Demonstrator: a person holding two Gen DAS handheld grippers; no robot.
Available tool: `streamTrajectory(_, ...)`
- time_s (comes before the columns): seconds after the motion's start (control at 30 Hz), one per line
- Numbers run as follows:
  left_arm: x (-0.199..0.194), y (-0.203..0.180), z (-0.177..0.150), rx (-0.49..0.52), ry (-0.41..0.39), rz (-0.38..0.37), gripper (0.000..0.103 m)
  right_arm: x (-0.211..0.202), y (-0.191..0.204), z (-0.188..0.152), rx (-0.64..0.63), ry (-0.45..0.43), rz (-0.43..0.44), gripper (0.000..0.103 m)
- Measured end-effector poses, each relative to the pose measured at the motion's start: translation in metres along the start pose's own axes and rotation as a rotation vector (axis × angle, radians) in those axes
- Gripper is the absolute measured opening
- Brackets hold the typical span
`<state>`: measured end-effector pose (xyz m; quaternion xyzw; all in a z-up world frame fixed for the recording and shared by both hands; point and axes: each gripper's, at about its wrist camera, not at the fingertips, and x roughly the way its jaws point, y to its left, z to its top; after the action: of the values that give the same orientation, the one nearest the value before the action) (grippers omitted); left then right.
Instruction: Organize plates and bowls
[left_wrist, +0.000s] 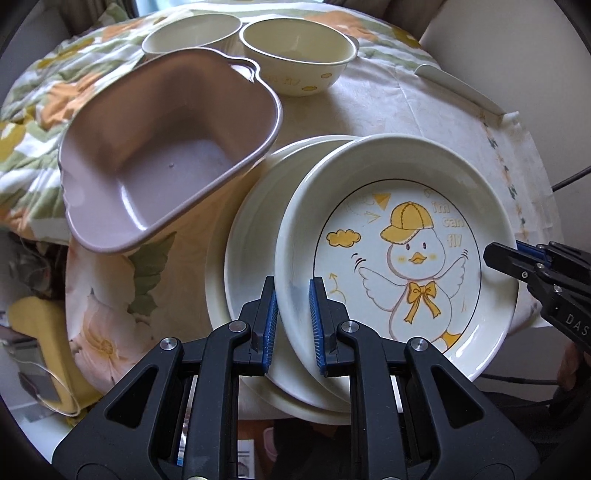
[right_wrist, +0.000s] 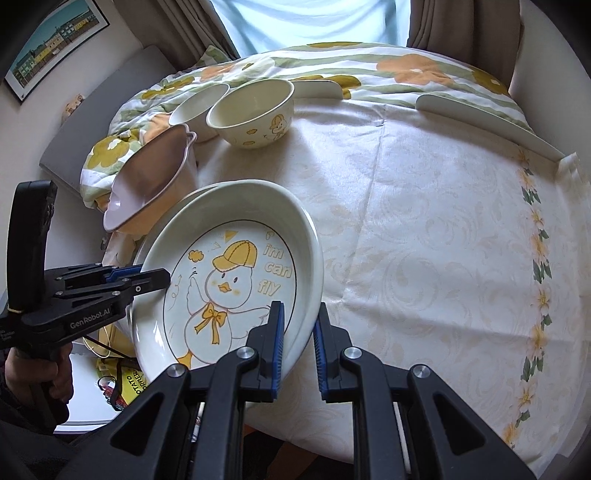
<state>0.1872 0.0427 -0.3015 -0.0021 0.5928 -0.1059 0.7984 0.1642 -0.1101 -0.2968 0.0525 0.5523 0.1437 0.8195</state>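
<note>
A cream plate with a yellow-capped duck (left_wrist: 399, 258) (right_wrist: 236, 280) is held tilted over another cream plate (left_wrist: 251, 229) that lies at the table's near left edge. My left gripper (left_wrist: 293, 325) straddles the duck plate's left rim, its blue pads on either side of it. My right gripper (right_wrist: 298, 347) straddles the plate's right rim the same way and shows in the left wrist view (left_wrist: 517, 262). A mauve square bowl (left_wrist: 166, 155) (right_wrist: 147, 184) sits tilted to the left. Two cream bowls (left_wrist: 295, 55) (left_wrist: 192, 35) stand behind it.
The table has a cream patterned cloth (right_wrist: 424, 229). A floral quilt (right_wrist: 332, 62) lies along its far and left sides. White flat pieces (right_wrist: 487, 122) rest at the far right edge. The left gripper's body and hand (right_wrist: 55, 295) are at the left.
</note>
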Motion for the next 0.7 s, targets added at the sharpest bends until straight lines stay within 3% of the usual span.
streamTrajectory(0.53, -0.001, -0.033, 0.000, 0.171, -0.037, 0.316, 0.017, 0.010, 0.010, 0.005, -0.082, 0.010, -0.036, 0.014)
streamTrajectory(0.7, -0.001, -0.032, -0.002, 0.183, -0.041, 0.332, 0.017, 0.013, 0.015, 0.005, -0.103, 0.008, -0.061, 0.014)
